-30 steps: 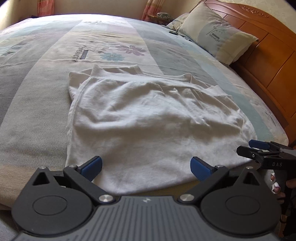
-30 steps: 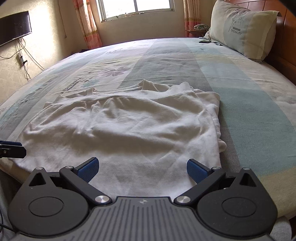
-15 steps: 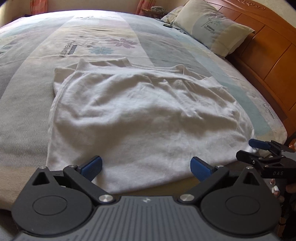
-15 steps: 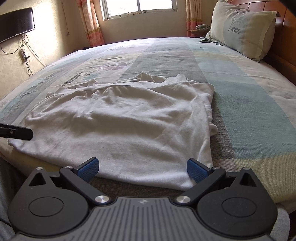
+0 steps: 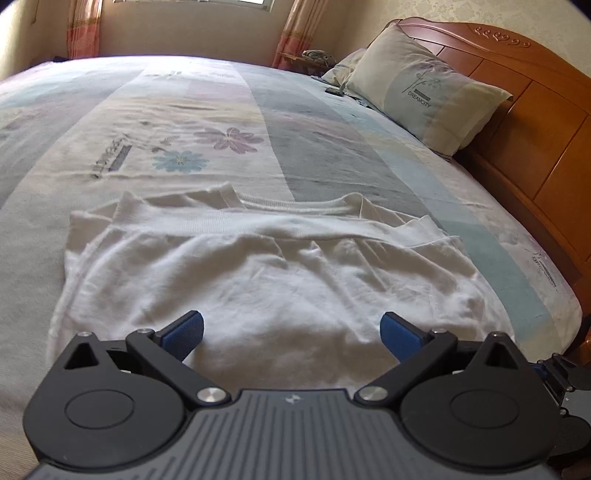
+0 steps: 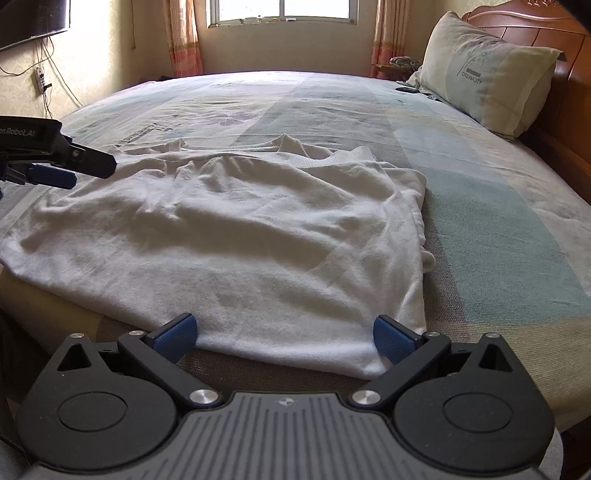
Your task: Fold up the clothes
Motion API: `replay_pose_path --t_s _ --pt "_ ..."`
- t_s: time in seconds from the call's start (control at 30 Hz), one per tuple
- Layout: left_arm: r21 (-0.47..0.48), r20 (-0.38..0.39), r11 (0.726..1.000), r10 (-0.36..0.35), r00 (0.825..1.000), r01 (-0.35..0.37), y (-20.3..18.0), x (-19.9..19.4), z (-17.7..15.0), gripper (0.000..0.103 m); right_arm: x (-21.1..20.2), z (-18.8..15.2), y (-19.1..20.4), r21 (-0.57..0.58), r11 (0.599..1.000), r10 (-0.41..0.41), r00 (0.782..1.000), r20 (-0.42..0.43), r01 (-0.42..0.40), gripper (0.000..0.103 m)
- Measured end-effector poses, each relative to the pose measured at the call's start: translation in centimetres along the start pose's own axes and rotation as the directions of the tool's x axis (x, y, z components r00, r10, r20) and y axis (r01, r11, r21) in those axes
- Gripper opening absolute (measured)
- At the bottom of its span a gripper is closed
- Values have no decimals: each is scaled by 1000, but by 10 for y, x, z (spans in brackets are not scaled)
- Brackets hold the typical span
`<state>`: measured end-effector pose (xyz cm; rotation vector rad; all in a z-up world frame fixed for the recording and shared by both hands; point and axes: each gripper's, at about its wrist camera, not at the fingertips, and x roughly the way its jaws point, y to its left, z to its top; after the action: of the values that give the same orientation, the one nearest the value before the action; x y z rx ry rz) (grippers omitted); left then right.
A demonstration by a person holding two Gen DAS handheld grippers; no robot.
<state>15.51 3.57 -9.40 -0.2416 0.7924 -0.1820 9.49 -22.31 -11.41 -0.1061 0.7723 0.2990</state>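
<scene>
White cotton shirt (image 6: 236, 236) lies flat on the bed (image 6: 498, 206), its hem edge nearest and its collar at the far end, so its long axis runs straight ahead of both tools. Right gripper (image 6: 284, 338), jaws wide and empty, sits just short of the hem's right corner. Left gripper (image 5: 291, 334), also wide and empty, hovers over the hem farther left. Beyond the collar lies a pillow (image 6: 487, 74).

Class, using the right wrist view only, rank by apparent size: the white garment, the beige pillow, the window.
1. White knit garment, largest.
2. Beige printed pillow.
3. Window, smallest, though farthest away and cut off by the frame.
</scene>
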Motion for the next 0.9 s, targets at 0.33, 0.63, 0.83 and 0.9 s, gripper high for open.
replay_pose_path --t_s 0.33,0.63,0.83,0.9 --pt "96 95 995 -7 995 -2 -2 -21 -1 102 10 17 9 58 995 -68 991 -111 75 103" --pt "-31 90 999 33 995 -30 46 -20 -1 102 12 21 14 84 990 -97 986 -136 109 103" --pt "39 98 998 46 994 -50 42 -21 23 102 12 19 14 92 990 -99 988 -119 110 103" --pt "56 83 996 70 994 -75 43 -14 31 102 12 18 14 92 990 -96 989 -110 106 103"
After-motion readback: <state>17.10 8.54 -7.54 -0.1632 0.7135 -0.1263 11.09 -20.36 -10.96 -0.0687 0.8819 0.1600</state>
